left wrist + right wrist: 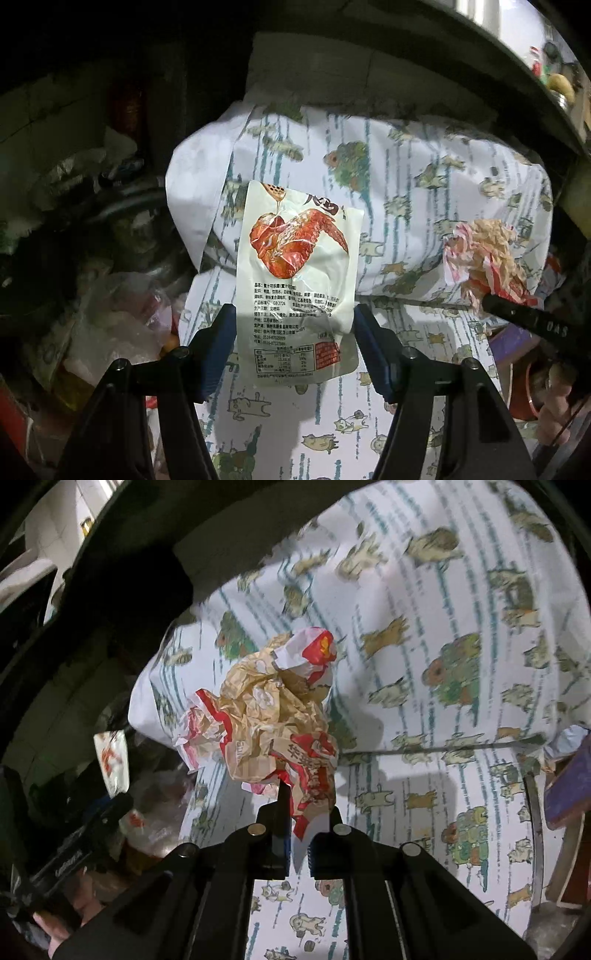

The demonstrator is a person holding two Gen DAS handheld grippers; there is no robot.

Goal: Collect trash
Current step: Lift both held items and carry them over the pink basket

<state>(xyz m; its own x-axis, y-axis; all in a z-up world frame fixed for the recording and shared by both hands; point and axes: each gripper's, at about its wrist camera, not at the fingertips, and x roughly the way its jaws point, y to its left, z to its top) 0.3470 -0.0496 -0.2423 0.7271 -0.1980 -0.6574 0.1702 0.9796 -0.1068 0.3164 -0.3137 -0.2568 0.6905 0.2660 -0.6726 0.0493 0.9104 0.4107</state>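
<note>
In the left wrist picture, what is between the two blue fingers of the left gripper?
In the left wrist view, the chicken wing snack wrapper hangs between the fingers of the left gripper. Behind it lies only the cat-print cloth.

Snack packet point(299, 280) is showing "GB 2726" plus small Chinese ingredient print and a phone number, mostly too fine; crumpled wrapper point(273, 716) is bearing red Chinese characters, unreadable.

snack packet point(299, 280) left, crumpled wrapper point(487, 254) right, on printed sheet point(406, 177)

A bed point(280, 417) in a cat-print sheet carries a matching pillow point(399, 177); clear plastic bags point(122, 314) lie beside it.
</note>
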